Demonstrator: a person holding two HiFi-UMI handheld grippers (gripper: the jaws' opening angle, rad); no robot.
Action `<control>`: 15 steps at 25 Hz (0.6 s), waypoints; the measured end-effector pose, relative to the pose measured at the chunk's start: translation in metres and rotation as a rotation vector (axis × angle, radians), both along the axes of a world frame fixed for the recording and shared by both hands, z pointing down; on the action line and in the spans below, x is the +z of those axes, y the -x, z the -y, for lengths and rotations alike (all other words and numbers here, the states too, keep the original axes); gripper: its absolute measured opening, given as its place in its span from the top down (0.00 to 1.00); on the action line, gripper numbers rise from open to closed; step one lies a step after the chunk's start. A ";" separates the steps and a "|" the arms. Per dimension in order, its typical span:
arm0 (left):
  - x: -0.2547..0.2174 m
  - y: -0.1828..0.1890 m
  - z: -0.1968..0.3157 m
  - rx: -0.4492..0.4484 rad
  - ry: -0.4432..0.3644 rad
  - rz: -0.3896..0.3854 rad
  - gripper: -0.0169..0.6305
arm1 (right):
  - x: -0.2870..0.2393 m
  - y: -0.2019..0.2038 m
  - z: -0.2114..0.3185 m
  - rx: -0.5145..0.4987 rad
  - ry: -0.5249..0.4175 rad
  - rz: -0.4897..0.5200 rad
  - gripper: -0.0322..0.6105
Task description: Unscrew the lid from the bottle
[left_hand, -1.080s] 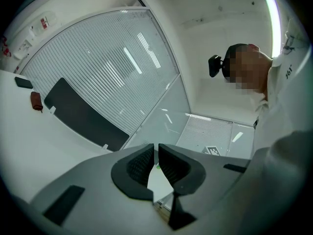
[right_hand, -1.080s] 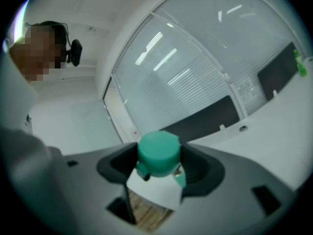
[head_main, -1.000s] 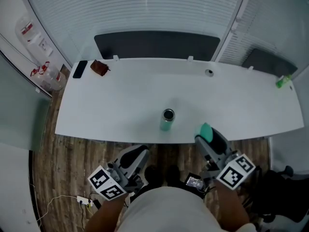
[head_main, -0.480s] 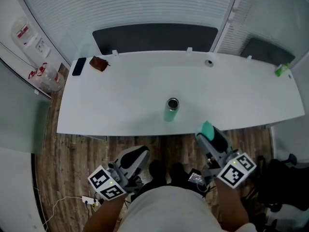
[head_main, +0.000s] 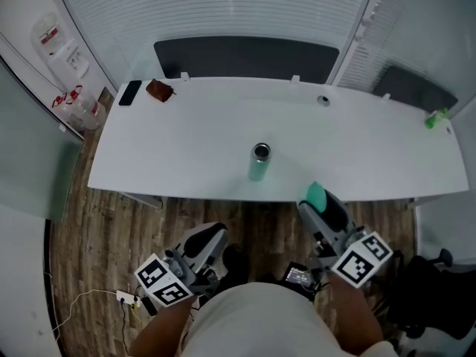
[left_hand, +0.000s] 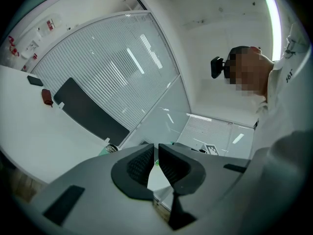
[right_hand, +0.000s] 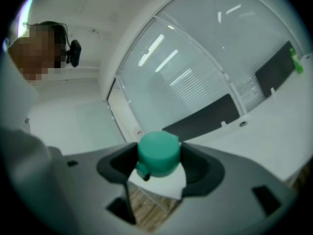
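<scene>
A green bottle point(head_main: 258, 163) stands upright and uncapped near the front edge of the white table point(head_main: 186, 147), its dark mouth showing. Its green lid point(right_hand: 158, 153) sits between the jaws of my right gripper point(head_main: 315, 198), which is shut on it, held off the table at the front right. In the head view the lid point(head_main: 317, 195) pokes out at the jaw tips. My left gripper point(head_main: 212, 238) hangs low at the front left, below the table edge, shut with nothing between its ribbed pads point(left_hand: 142, 164). Both grippers are well back from the bottle.
A dark phone point(head_main: 130, 92) and a brown object point(head_main: 159, 90) lie at the table's far left corner. A small round fitting point(head_main: 323, 100) sits near the back edge, and a green item point(head_main: 433, 120) at the far right. A dark panel point(head_main: 245, 56) runs behind the table. Wood floor lies below.
The view has drifted: table and bottle sit slightly differently in the picture. Both grippers keep their places at the front, the right one still holding the lid.
</scene>
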State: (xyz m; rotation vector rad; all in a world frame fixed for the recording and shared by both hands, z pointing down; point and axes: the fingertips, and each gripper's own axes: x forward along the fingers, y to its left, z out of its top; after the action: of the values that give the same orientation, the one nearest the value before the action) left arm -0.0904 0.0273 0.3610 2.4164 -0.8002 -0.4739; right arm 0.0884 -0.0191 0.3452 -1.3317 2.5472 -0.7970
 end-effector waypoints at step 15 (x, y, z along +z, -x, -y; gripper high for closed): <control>0.015 -0.114 -0.089 -0.025 0.074 0.040 0.91 | 0.018 -0.095 -0.073 -0.056 0.040 0.048 0.50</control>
State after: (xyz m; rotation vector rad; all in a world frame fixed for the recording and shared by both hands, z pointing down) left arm 0.0234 0.1163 0.3759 2.3570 -0.8508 -0.3998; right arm 0.1829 0.0539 0.3628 -1.2413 2.5546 -0.8845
